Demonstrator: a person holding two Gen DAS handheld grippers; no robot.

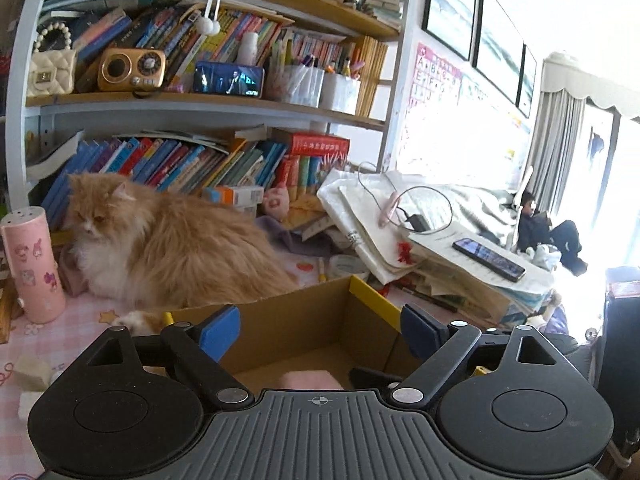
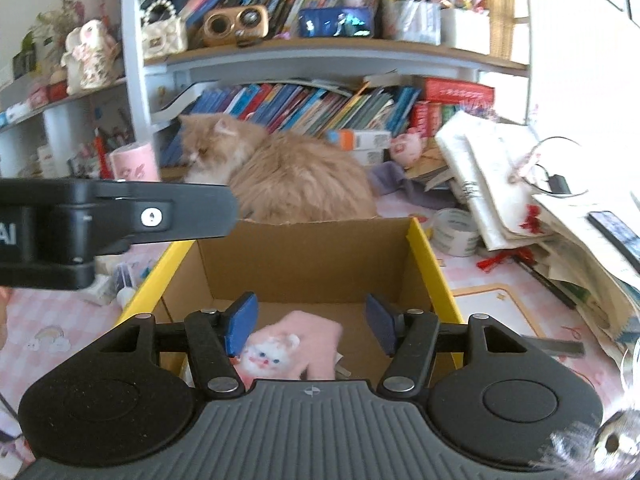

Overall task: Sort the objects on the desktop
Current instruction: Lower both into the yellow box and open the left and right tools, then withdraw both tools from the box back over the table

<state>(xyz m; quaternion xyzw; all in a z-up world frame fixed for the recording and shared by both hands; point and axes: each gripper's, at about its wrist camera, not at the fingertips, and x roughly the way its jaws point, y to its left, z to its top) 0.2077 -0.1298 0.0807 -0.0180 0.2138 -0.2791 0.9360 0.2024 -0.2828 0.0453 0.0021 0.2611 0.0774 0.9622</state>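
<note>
An open cardboard box [image 2: 304, 256] with yellow flaps stands on the pink checked desk, also in the left wrist view as the box [image 1: 292, 320]. On its floor lies a pink fluffy item with a white kitten face [image 2: 292, 348], seen as a pink patch [image 1: 308, 380] from the left. My right gripper [image 2: 310, 322] hangs open above the box with nothing between its blue pads. My left gripper [image 1: 320, 330] stands wide open over the box, empty. The left gripper's black body [image 2: 112, 220] crosses the left side of the right wrist view.
An orange long-haired cat [image 1: 168, 248] sits behind the box before a bookshelf [image 1: 200, 100]. A pink tumbler [image 1: 34, 264] stands left. A tape roll [image 2: 456, 232] and a pile of papers with a phone [image 1: 488, 258] lie right. Small white blocks [image 1: 32, 374] lie at the left.
</note>
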